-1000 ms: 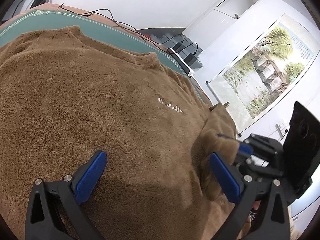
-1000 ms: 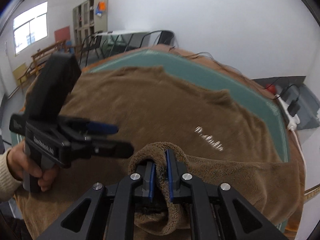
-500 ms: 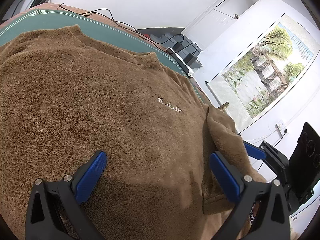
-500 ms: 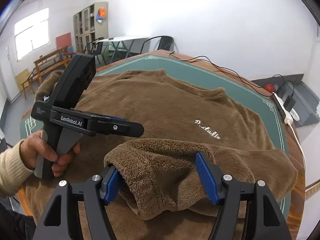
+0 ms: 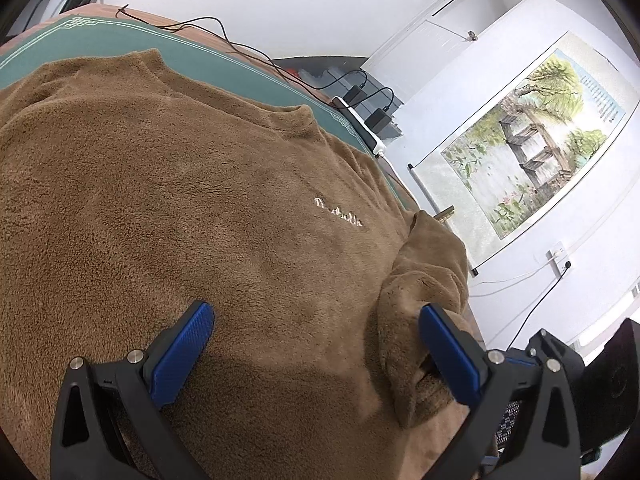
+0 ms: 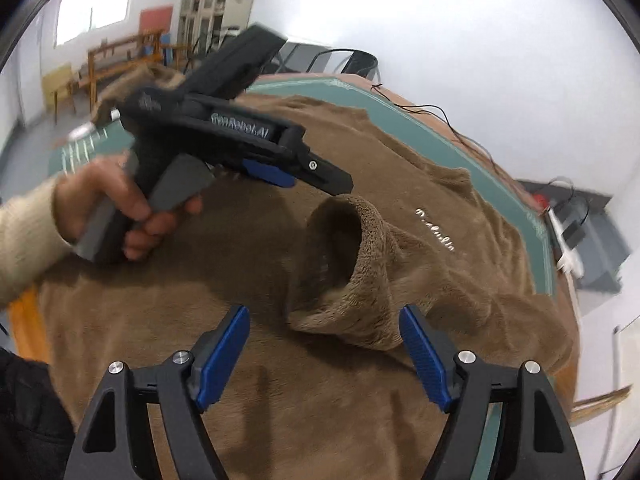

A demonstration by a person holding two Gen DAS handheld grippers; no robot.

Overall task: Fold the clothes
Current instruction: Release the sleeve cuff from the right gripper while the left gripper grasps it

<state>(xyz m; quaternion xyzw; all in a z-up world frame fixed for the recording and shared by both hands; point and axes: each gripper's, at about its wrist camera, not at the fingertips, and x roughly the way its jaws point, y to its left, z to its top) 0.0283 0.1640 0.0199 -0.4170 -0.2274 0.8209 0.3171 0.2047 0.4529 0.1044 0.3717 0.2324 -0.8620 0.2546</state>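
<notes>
A brown fleece sweater (image 5: pixel 200 200) with white script on its chest (image 5: pixel 338 214) lies spread on a green table mat (image 5: pixel 120 40). Its right sleeve (image 6: pixel 352 264) is folded in over the body, cuff mouth gaping. My right gripper (image 6: pixel 324 314) hovers just behind that cuff. Its jaws are opening, and the sleeve's edge lies loosely between the tips with neither pad pressing it. My left gripper (image 5: pixel 316 316) is open low over the sweater's body, gripping nothing. In the right wrist view a hand (image 6: pixel 120 208) holds the left gripper (image 6: pixel 280 168) above the sweater.
A power strip with chargers (image 5: pixel 360 120) and cables lies past the table's far right edge. A landscape scroll (image 5: pixel 520 152) hangs on the right wall. Chairs (image 6: pixel 352 60), wooden benches and a shelf unit (image 6: pixel 216 0) stand beyond the table's far left.
My right gripper was shut on the sleeve cuff, then opened, let it go and drew back. The sleeve now rests folded on the sweater. The left gripper has stayed put.
</notes>
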